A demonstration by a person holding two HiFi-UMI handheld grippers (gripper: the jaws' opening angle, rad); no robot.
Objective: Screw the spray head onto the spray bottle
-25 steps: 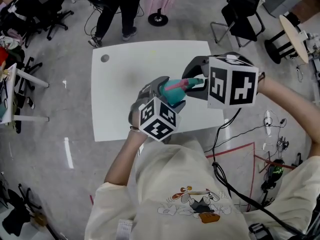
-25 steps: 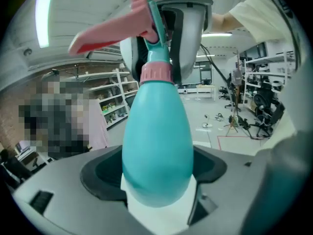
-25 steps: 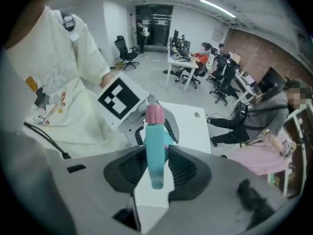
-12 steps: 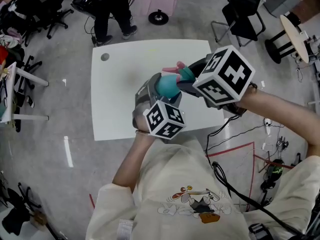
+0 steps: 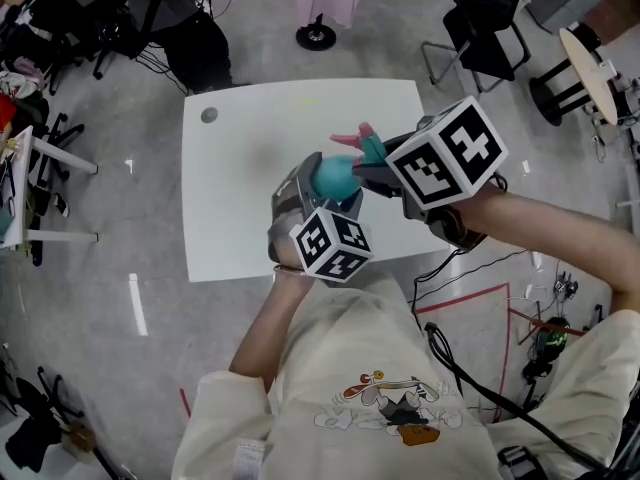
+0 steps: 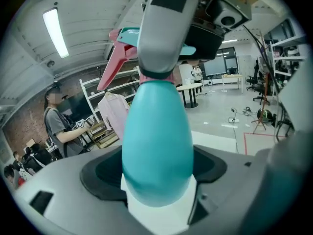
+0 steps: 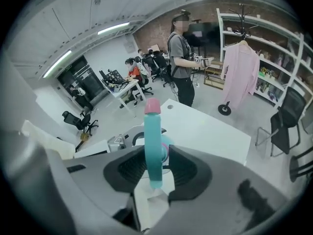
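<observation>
The camera on my head looks steeply down from high up at the white table (image 5: 240,198) and both grippers over it. The camera on my left gripper (image 5: 318,190) looks along its jaws across the room, so near the blue spray bottle (image 6: 156,141) that it fills the middle. The one on my right gripper (image 5: 368,168) looks down past the close spray head (image 7: 152,141) to the table, and all three views see the bottle and the pink clothes (image 7: 239,72) on a rack.

Left tool (image 6: 157,180) clamps the teal spray bottle (image 6: 156,126), right tool (image 6: 164,28) gripping its spray head (image 6: 120,53)
</observation>
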